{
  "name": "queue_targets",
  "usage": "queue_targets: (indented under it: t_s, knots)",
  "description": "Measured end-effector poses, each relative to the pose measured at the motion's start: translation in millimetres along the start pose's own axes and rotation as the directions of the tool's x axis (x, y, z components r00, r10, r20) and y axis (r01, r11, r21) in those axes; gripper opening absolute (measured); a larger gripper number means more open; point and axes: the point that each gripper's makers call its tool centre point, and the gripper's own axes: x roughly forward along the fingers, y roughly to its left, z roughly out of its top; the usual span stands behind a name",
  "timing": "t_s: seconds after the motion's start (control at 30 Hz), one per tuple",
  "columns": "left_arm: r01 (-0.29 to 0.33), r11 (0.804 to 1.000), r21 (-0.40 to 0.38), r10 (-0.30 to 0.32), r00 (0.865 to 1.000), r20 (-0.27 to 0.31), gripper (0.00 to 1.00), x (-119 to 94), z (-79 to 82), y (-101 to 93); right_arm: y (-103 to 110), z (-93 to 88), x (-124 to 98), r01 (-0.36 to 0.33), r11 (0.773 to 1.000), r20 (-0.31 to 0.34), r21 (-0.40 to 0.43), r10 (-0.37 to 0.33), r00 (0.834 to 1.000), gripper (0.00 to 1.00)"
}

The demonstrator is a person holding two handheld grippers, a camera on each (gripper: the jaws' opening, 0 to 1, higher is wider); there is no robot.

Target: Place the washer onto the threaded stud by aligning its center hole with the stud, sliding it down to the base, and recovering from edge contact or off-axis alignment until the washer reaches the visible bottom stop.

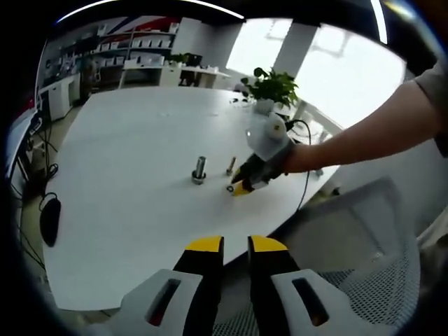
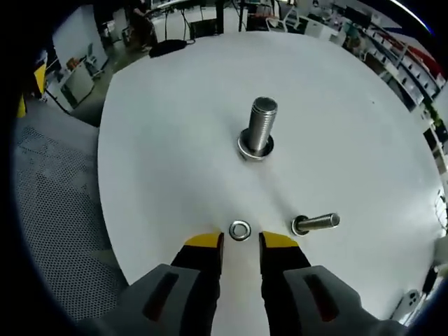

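Right gripper view: the washer [image 2: 240,229] lies flat on the white table [image 2: 161,140], just ahead of the right gripper [image 2: 241,245], whose yellow-tipped jaws stand apart on either side of it and hold nothing. Beyond it, toward the middle of the table, the threaded stud [image 2: 260,126] stands upright on its wide base. A loose bolt [image 2: 316,223] lies on its side close to the washer, nearer the table's edge.

In the left gripper view the left gripper [image 1: 235,246] hangs off the near edge of the table, jaws slightly parted and empty, well apart from the parts. The right gripper [image 1: 241,186] shows there too, tipped down at the washer [image 1: 230,188], with the stud [image 1: 199,170] just beside.

The washer looks like thin, stiff, light steel, smooth and likely slippery. Lying flat, it offers little to pinch, so I judge the best hold is across its outer rim, jaws low against the table and closing gently, leaving the centre hole free for the stud. Squeezed off-centre, it may skate or flip.
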Motion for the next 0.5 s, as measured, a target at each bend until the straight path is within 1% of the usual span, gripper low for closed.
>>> queue_targets:
  t_s: [0.07,0.13,0.27,0.4,0.43,0.5]
  knots:
    - [-0.001,1.0,-0.001,0.001,1.0,0.002,0.11,-0.1,0.2,0.2,3.7,1.4,1.3,-0.025,1.0,0.004,0.0,0.025,1.0,0.2]
    - [-0.003,1.0,-0.004,0.003,1.0,0.006,0.11,-0.3,0.7,0.6,3.2,4.0,2.3,-0.03,1.0,0.003,-0.006,0.03,1.0,0.2]
    - [-0.002,1.0,-0.006,0.002,1.0,0.003,0.11,-0.1,-0.1,0.6,4.1,5.6,3.2,-0.053,0.997,-0.028,-0.049,0.052,0.998,0.2]
    - [-0.004,1.0,-0.006,0.004,1.0,0.008,0.11,-0.3,0.9,1.1,5.5,4.4,2.8,-0.083,0.992,-0.101,-0.099,0.073,0.992,0.19]
    - [-0.004,1.0,-0.008,0.004,1.0,0.01,0.11,-0.5,1.0,1.3,6.5,2.5,2.0,-0.099,0.987,-0.134,-0.124,0.082,0.988,0.19]
    - [-0.004,1.0,-0.008,0.004,1.0,0.011,0.11,-0.4,1.2,1.2,7.5,0.9,1.9,-0.116,0.977,-0.174,-0.181,0.084,0.981,0.19]
